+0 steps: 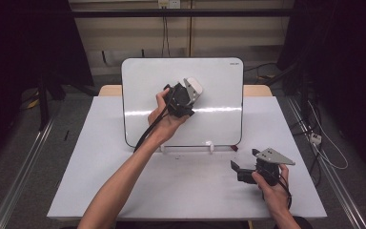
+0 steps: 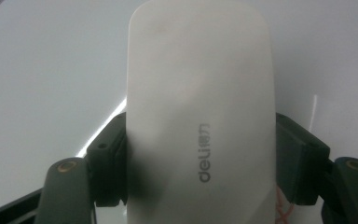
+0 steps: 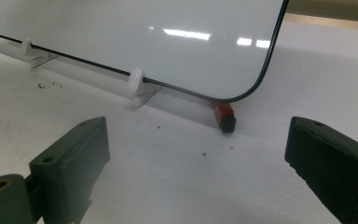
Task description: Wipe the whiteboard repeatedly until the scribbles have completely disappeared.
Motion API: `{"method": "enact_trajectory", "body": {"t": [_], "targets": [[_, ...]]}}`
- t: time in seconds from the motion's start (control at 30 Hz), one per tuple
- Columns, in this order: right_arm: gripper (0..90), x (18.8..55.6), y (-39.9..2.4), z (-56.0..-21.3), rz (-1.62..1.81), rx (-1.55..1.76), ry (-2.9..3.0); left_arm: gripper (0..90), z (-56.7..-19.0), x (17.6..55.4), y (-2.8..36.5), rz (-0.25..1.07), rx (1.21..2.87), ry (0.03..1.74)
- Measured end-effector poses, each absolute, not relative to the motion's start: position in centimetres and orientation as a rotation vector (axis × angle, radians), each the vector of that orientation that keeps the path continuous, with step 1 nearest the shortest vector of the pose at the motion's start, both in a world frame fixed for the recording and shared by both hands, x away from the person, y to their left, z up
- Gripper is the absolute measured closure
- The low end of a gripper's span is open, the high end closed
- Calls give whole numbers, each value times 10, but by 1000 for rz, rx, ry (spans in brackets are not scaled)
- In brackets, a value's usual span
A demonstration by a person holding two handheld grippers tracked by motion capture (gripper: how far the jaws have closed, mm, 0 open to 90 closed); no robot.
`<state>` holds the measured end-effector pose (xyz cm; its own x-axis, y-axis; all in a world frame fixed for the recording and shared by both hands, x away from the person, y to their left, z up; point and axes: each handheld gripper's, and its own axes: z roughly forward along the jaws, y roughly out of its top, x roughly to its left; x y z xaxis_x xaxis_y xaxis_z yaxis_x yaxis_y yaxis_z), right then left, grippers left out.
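A white whiteboard (image 1: 214,81) stands tilted at the back of the table on white clip feet (image 3: 136,83). My left gripper (image 1: 190,91) is shut on a white board eraser (image 2: 200,102) marked "deli", and holds it against the middle of the board's face; the pads (image 2: 109,154) press on its two sides. To the front right, low over the table, my right gripper (image 1: 245,160) is open with nothing between its jaws. It points at the board's lower right corner, where a small red and black piece (image 3: 224,116) lies on the table.
The white table top (image 1: 100,171) carries the board and its feet (image 1: 210,144). A few dark specks lie on the table near the left foot (image 3: 46,85). A cable trails from the left gripper along the forearm. Dark floor and cables surround the table.
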<state>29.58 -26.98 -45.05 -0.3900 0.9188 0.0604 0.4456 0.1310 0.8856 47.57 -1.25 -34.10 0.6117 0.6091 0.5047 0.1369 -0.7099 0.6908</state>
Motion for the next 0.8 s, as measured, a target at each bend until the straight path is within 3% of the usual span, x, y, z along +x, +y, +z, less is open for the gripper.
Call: {"method": "enact_trajectory", "body": {"t": [0.47,0.8], "targets": [[65,296,-270,-450,1209,1306,1901,310,-350,465,-13,1015,2245,539],[65,295,-271,-450,1213,1313,1902,311,-333,480,7,1006,2208,615]]}}
